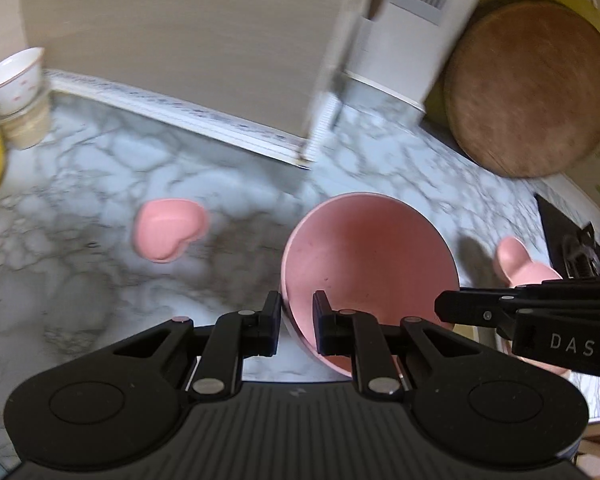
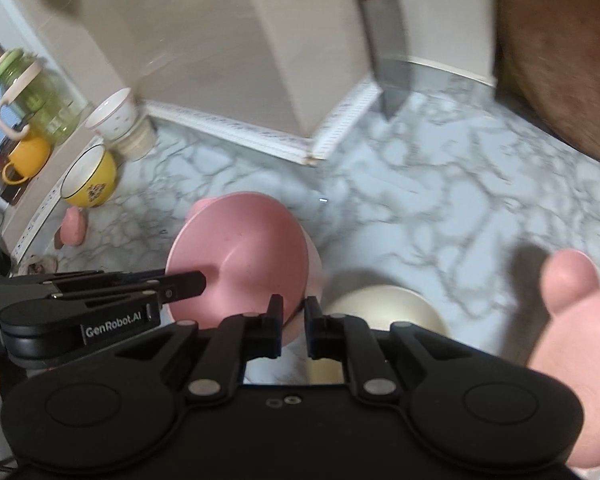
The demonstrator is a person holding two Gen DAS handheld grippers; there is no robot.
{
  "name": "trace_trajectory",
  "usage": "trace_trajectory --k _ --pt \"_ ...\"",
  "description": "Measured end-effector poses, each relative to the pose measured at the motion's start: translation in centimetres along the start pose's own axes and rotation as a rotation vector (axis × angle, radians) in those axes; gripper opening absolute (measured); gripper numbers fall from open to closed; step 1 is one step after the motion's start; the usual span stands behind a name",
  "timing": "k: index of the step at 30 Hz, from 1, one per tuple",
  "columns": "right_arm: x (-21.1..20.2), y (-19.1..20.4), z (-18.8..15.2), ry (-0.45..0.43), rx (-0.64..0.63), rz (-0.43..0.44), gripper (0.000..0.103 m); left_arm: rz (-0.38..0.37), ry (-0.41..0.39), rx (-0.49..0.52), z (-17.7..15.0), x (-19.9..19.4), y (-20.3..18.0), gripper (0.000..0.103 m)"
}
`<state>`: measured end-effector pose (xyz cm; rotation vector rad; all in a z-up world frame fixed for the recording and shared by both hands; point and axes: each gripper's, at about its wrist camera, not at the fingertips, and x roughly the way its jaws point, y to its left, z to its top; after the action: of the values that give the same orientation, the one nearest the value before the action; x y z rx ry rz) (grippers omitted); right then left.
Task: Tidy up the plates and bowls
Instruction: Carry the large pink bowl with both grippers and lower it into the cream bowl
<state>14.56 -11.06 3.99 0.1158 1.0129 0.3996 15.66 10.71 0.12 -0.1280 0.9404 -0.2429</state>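
A pink bowl [image 1: 364,256] is held tilted above the marble counter [image 1: 100,280]. My left gripper [image 1: 297,320] is shut on its near-left rim. In the right wrist view my right gripper [image 2: 293,320] is shut on the right rim of the same pink bowl [image 2: 240,256]. A pink heart-shaped dish [image 1: 168,228] lies on the counter to the left. A pink bear-eared plate [image 2: 572,344] lies at the right, and a cream bowl [image 2: 384,312] sits under my right gripper. The right gripper's fingers [image 1: 480,312] reach in from the right in the left wrist view.
A white bowl stacked on a cream cup [image 2: 118,120] and a yellow bowl [image 2: 90,180] stand at the far left by a beige box [image 2: 260,60]. A round wooden board [image 1: 532,88] leans at the back right. A green jar [image 2: 32,96] and orange mug [image 2: 26,156] stand beyond.
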Motion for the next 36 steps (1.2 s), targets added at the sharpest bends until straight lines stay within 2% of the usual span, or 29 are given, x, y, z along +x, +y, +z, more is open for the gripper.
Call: trace_trajectory --k 7,16,29,36 --pt "-1.8 -4.0 -1.6 -0.002 0.061 -0.027 0.009 -0.011 0.042 0.063 -0.3 1.8 -4.1 0.016" --pt "-2.3 -6.2 -3.1 0.017 0.096 -0.037 0.010 -0.004 0.074 0.096 -0.7 2.4 -6.7 0.016" --pt "-1.4 -7.5 -4.0 0.065 0.110 -0.044 0.011 -0.001 0.128 0.110 -1.3 4.3 -7.3 0.016" --pt "-1.5 -7.3 -3.6 0.067 0.094 -0.044 0.022 -0.018 0.125 0.108 -1.0 3.9 -6.6 0.016"
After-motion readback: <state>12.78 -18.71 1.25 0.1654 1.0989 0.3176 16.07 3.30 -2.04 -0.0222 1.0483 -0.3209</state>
